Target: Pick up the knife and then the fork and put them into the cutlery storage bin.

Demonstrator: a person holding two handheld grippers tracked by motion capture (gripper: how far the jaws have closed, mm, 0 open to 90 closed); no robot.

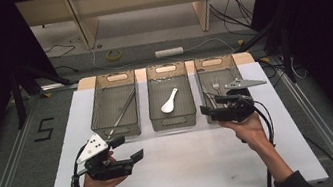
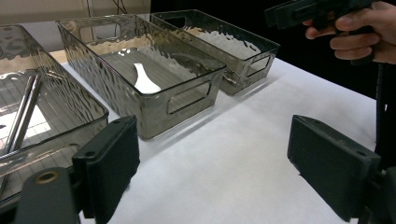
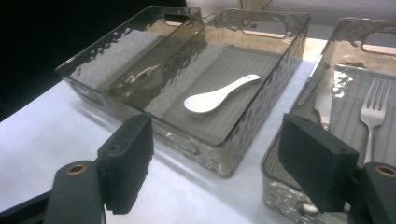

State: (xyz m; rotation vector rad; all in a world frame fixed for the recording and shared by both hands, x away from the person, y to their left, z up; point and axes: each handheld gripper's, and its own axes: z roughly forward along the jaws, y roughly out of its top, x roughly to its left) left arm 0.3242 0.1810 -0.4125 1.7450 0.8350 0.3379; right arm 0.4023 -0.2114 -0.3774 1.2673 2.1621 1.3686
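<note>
With the fork (image 3: 372,112) lying sorted in its tray (image 1: 217,67) at one o'clock, I am holding both fingers released, empty.

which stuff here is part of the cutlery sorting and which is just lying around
In the job: fork in the right bin, white spoon in the middle bin, metal chopsticks in the left bin, right gripper with jaws apart and bare, left gripper.

Lying about: tape roll, white power strip, floor cables.
</note>
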